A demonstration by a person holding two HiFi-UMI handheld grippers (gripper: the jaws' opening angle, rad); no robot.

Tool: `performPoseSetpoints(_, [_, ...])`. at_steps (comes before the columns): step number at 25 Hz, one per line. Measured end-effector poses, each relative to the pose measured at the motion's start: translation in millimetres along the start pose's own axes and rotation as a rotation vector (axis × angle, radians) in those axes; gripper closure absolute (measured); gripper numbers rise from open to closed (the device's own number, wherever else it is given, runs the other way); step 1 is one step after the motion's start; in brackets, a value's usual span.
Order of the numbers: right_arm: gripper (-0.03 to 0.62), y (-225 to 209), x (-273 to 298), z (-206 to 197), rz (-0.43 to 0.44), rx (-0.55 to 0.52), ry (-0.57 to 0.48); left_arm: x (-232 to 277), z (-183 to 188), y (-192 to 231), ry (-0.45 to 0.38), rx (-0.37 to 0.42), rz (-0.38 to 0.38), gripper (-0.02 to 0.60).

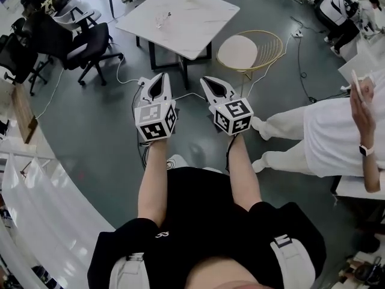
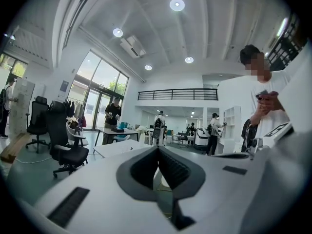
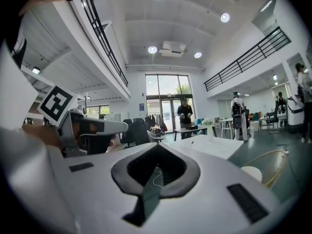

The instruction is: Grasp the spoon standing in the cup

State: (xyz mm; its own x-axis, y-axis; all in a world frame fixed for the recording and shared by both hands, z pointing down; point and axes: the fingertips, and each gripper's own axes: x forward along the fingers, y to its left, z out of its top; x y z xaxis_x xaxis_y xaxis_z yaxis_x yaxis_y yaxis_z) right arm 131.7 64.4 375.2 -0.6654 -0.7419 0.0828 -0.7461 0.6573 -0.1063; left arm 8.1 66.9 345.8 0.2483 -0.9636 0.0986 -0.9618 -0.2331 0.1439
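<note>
Spoon and cup are too small for us to pick out for sure. In the head view a small clear thing point(image 1: 162, 20) sits on the white table point(image 1: 201, 29), well ahead of both claws, and we cannot tell whether it is the cup or whether a spoon stands in it. We hold the left claw point(image 1: 159, 78) and the right claw point(image 1: 207, 80) side by side above the grey floor point(image 1: 90, 131), both pointing toward that table and well short of it. A round gold wire chair point(image 1: 249, 52) stands ahead and to the right of the right claw. Black office chairs point(image 1: 90, 44) stand ahead and to the left of the left claw. A person in white point(image 1: 337, 131) sits off to the right.

In the left gripper view the left claw point(image 2: 157, 149) has its jaws pressed together at the tips, with nothing between them. The white table point(image 2: 119, 148) lies beyond the tips, slightly left.

In the right gripper view the right claw point(image 3: 157, 146) is likewise pressed together and empty. The left claw point(image 3: 92, 128) shows just to its left, and the table point(image 3: 209, 145) lies ahead to the right.
</note>
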Motion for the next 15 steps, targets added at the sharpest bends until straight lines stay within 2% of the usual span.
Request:
performPoseSetpoints(9, [0.586, -24, 24, 19, -0.011, 0.001, -0.031, 27, 17, 13, -0.026, -0.002, 0.017, 0.566])
performPoseSetpoints(15, [0.586, -35, 65, 24, -0.035, -0.071, -0.036, 59, 25, 42, -0.054, 0.001, 0.015, 0.566])
